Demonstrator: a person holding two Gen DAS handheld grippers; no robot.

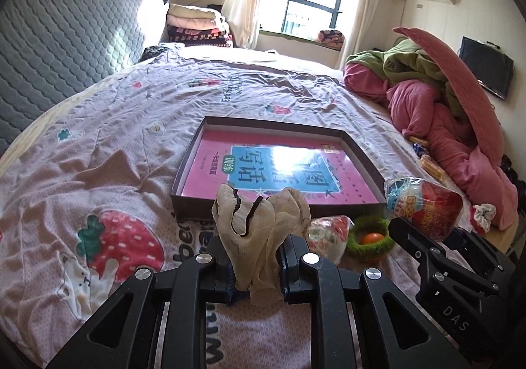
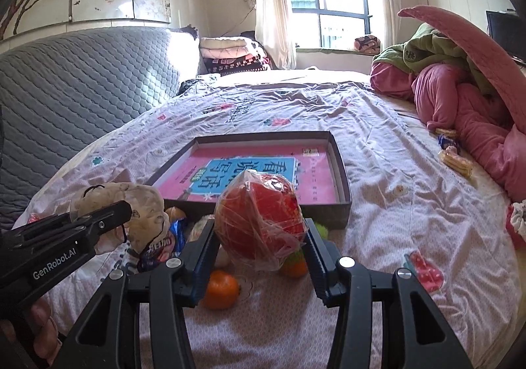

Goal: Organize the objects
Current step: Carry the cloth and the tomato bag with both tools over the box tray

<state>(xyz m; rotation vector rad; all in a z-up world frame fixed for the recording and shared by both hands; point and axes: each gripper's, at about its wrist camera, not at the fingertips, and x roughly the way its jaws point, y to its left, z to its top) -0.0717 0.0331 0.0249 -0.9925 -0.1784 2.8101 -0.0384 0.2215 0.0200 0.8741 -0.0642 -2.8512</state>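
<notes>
My left gripper (image 1: 254, 258) is shut on a beige mesh pouch with a black drawstring (image 1: 259, 214), held above the bed just short of the shallow dark box (image 1: 187, 165) that holds a pink and blue book (image 1: 279, 171). My right gripper (image 2: 259, 237) is shut on a red plastic-wrapped package (image 2: 259, 214), also held just in front of the box (image 2: 342, 168). The right gripper and its package (image 1: 427, 204) show at the right of the left wrist view. The left gripper and pouch (image 2: 131, 214) show at the left of the right wrist view.
On the bedsheet below lie an orange (image 2: 220, 290), a blue snack pack (image 2: 164, 244), a wrapped packet (image 1: 328, 234) and a green fuzzy ring around an orange (image 1: 371, 237). Snack packs (image 2: 453, 158) lie by the pink bedding pile (image 2: 476, 125). A grey headboard (image 2: 65, 89) is left.
</notes>
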